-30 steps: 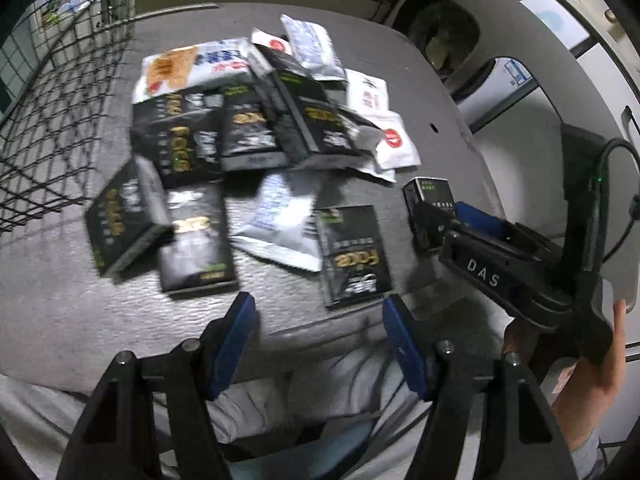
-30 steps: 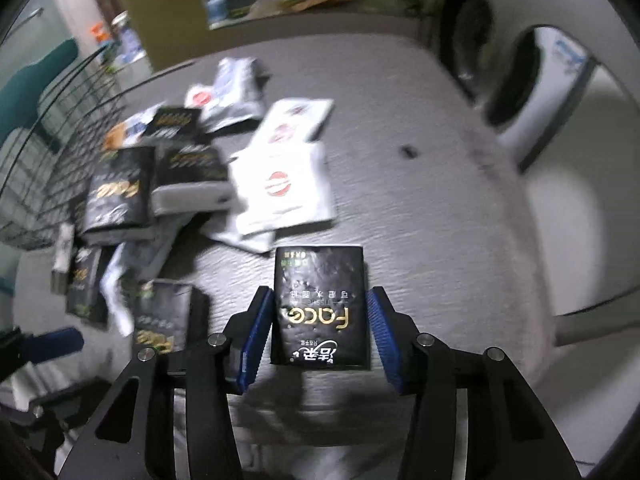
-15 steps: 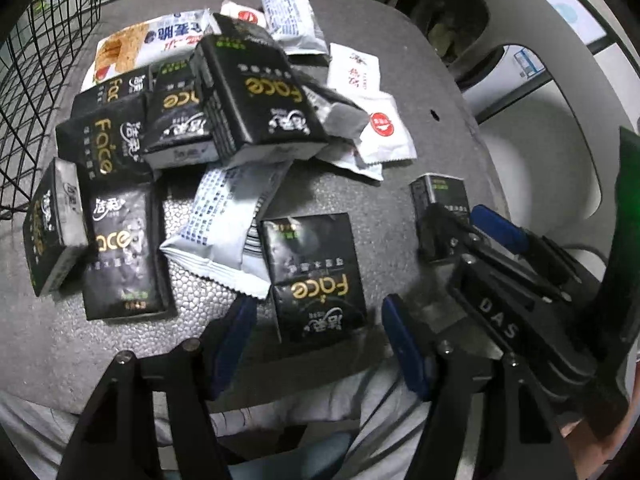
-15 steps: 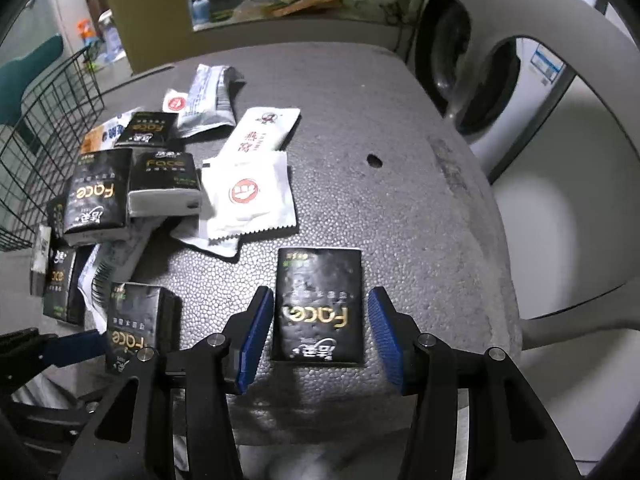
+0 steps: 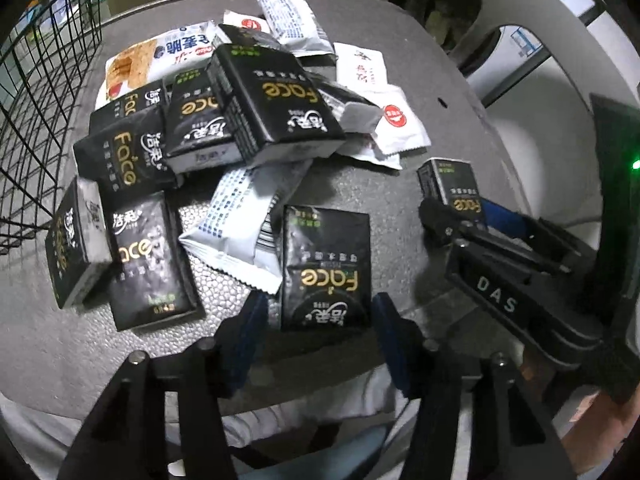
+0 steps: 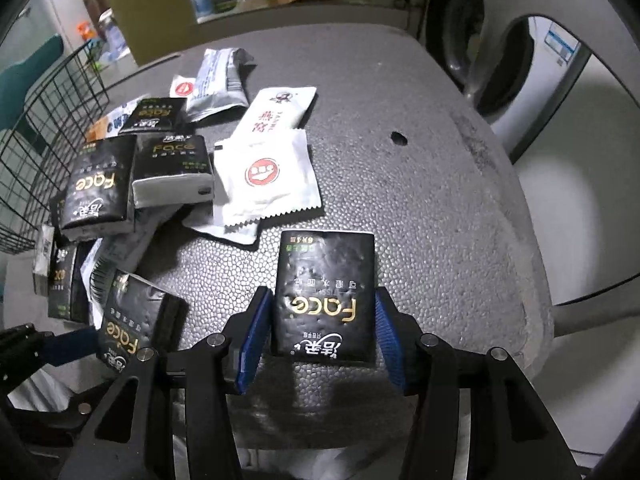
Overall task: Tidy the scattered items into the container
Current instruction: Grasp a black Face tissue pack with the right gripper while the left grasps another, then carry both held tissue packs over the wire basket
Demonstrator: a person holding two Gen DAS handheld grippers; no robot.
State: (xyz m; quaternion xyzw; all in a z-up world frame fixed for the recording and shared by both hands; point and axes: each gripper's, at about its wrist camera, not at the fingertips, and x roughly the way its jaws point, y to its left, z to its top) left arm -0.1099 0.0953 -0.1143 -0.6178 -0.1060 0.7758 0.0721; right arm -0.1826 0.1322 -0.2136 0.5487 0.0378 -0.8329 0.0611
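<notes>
Left tongs are seen spread around a black tissue pack, seemingly untouched | right tongs are held apart astride a second black pack, right of the heap | wire basket is set left of the heap on the desk.

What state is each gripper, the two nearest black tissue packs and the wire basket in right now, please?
Left gripper: open, straddling a pack without touching it.
Right gripper: open, pads beside a pack, no grip visible.
Black Face tissue pack between the left fingers: flat on the grey table, sealed.
Black Face tissue pack between the right fingers: flat, sealed.
Black wire basket: upright; no items visible inside.
</notes>
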